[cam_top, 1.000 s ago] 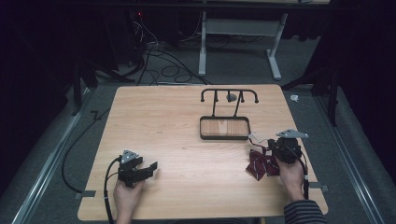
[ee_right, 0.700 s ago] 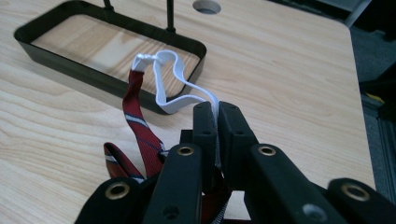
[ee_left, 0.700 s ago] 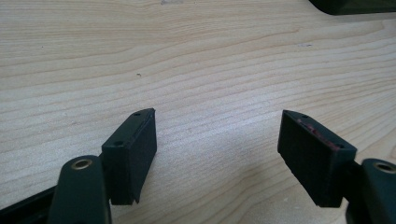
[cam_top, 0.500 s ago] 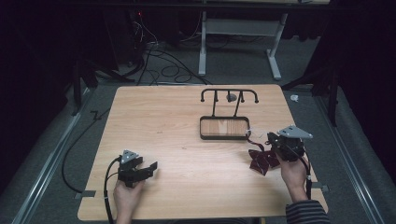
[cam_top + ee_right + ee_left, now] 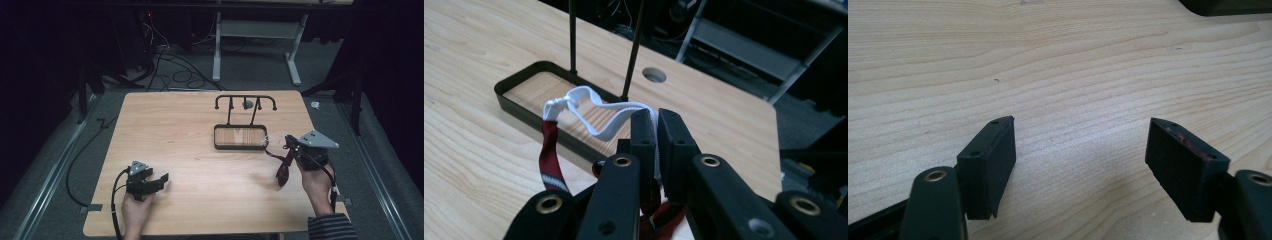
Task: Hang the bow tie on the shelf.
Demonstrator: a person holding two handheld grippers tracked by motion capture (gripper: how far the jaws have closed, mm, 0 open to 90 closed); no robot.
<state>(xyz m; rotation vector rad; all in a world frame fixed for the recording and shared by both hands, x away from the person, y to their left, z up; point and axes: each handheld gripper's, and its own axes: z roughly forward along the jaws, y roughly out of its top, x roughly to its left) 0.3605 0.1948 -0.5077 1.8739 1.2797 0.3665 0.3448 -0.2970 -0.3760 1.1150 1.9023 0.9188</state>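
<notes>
My right gripper (image 5: 288, 144) is shut on the white elastic strap (image 5: 589, 111) of a dark red tie (image 5: 283, 173). It holds the strap above the table, just right of a black stand with a shallow tray (image 5: 239, 147) and a hooked top bar (image 5: 245, 98). The red cloth hangs from the strap, and whether its lower end touches the wood I cannot tell. In the right gripper view the jaws (image 5: 655, 122) pinch the strap, and the loop reaches over the tray rim (image 5: 519, 114). My left gripper (image 5: 161, 180) rests open on the table at the front left, with bare wood between its pads (image 5: 988, 165).
The two thin posts (image 5: 634, 50) of the stand rise from the tray close ahead of the right jaws. A round hole (image 5: 654, 75) is in the tabletop beyond them. The table's right edge (image 5: 330, 170) lies near my right hand. Cables lie on the floor behind.
My right gripper has risen with the strap, drawing the red tie up from its heap on the table and a little toward the tray. The left gripper has stayed put.
</notes>
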